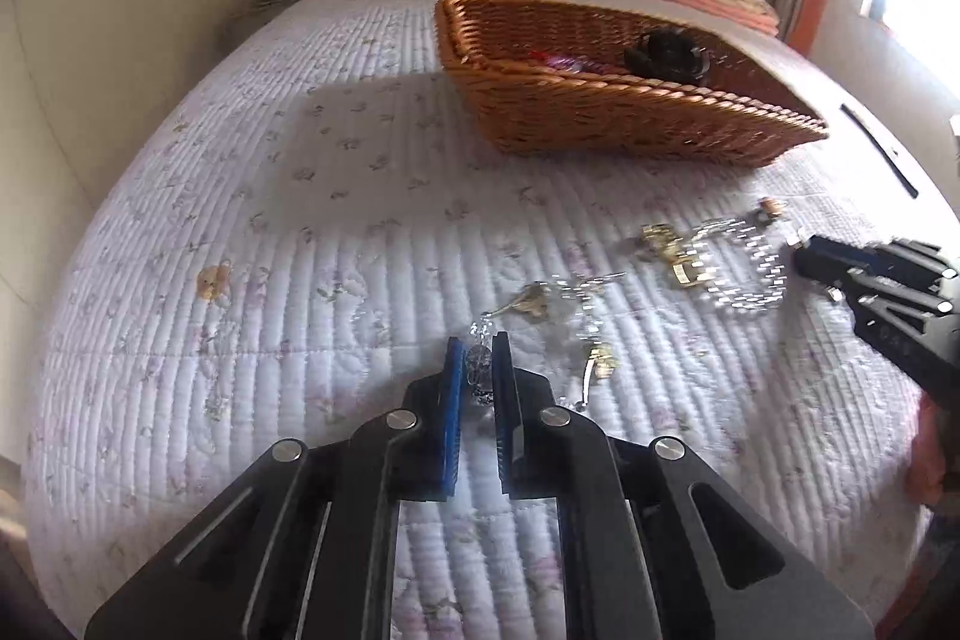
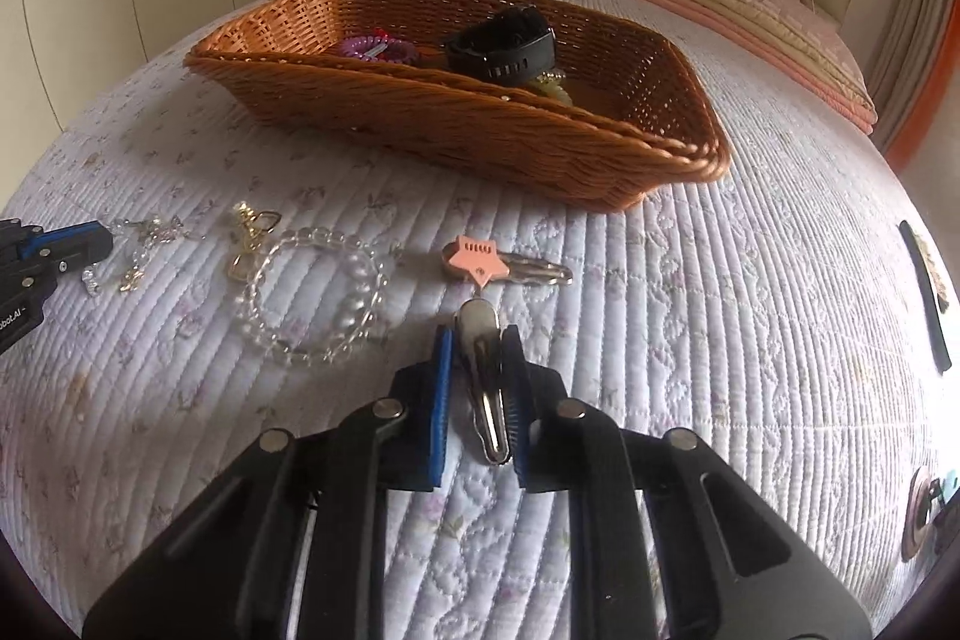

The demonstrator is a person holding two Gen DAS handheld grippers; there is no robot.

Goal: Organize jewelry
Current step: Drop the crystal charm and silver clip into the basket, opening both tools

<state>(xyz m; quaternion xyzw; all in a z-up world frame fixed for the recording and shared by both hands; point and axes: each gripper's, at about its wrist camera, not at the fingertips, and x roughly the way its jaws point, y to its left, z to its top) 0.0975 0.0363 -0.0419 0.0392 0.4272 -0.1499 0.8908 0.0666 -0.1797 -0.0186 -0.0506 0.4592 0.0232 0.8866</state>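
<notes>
- A clear bead piece [image 1: 479,361] is pinched between the blue pads of the left gripper [image 1: 478,347], over the quilt [image 1: 300,250].
- A silver hair clip [image 2: 483,370] is clamped by the right gripper [image 2: 478,340], just short of the pink star clip [image 2: 480,263].
- A crystal bracelet [image 2: 312,292] and gold pieces [image 2: 252,232] are lying on the quilt near the wicker basket [image 2: 420,124], which holds a black watch [image 2: 504,43].

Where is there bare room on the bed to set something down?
Bare quilt lies right of the star hair clip, below the wicker basket's right corner. Bare too is the strip between basket and jewelry. Crowded: the clear bead bracelet, gold charms and crystal chain by the left gripper.
</notes>
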